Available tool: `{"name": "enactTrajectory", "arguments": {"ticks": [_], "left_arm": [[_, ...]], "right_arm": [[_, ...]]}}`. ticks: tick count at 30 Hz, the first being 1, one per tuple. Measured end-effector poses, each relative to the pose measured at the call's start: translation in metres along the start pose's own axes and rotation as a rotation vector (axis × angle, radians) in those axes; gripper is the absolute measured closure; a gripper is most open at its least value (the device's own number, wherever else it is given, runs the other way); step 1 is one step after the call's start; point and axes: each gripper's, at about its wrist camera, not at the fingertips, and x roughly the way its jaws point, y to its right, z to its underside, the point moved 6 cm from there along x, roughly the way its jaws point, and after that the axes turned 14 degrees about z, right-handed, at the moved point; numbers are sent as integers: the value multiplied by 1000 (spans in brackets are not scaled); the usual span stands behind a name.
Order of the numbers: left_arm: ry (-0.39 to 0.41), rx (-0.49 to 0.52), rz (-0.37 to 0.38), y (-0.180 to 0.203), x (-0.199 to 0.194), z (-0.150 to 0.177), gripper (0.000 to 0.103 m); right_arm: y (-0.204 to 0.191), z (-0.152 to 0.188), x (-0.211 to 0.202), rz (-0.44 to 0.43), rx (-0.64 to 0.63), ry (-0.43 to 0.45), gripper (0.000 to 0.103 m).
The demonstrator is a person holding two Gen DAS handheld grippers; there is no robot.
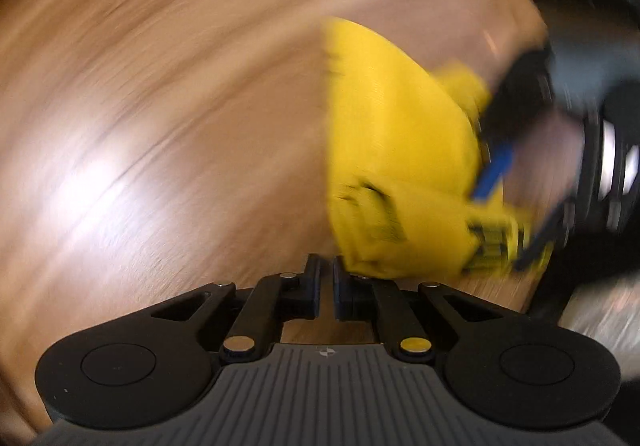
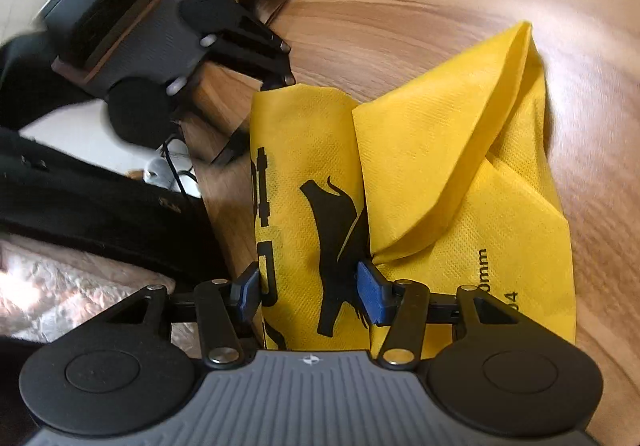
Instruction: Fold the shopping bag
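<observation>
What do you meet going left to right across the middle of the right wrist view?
Black strap → the other hand-held gripper at the bag's corner → yellow shopping bag → bare wooden table.

We see bare table [image 1: 160, 106] across the whole left and upper part of the left wrist view, so a gripper can pass there freely. To its right the yellow bag [image 1: 384, 126] lies in the way, with the right gripper [image 1: 516, 206] at its far side. In the right wrist view the table [image 2: 420, 6] is open beyond and to the right of the bag [image 2: 440, 150]. On the left, the left gripper [image 2: 280, 82] at the bag's corner and the table's edge close that side.
</observation>
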Motion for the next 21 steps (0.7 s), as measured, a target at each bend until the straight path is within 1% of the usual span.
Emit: {"name": "enactTrajectory", "arguments": {"ticks": [2, 4, 7, 10, 14, 17, 18, 19, 20, 21], "left_arm": [[24, 26, -12, 0, -7, -1, 96], [23, 54, -3, 7, -9, 0, 96], [25, 109, -11, 21, -9, 4, 96], [42, 146, 16, 39, -9, 8, 96], [70, 209, 73, 67, -12, 8, 94], [97, 250, 86, 84, -17, 9, 93], [109, 271, 86, 91, -19, 9, 92], [123, 313, 68, 97, -20, 9, 92], [128, 368, 31, 105, -21, 9, 91], [123, 408, 7, 110, -24, 12, 88]], "right_arm": [[2, 1, 0, -18, 24, 5, 45], [3, 1, 0, -35, 41, 9, 45], [5, 3, 1, -60, 63, 15, 45], [7, 8, 4, -75, 72, 17, 45], [14, 0, 8, -95, 80, 19, 45], [14, 0, 9, -109, 89, 23, 45], [13, 0, 9, -113, 91, 23, 45], [12, 0, 9, -115, 91, 23, 45], [12, 0, 10, -117, 92, 23, 45], [14, -1, 10, -117, 92, 23, 45]]}}
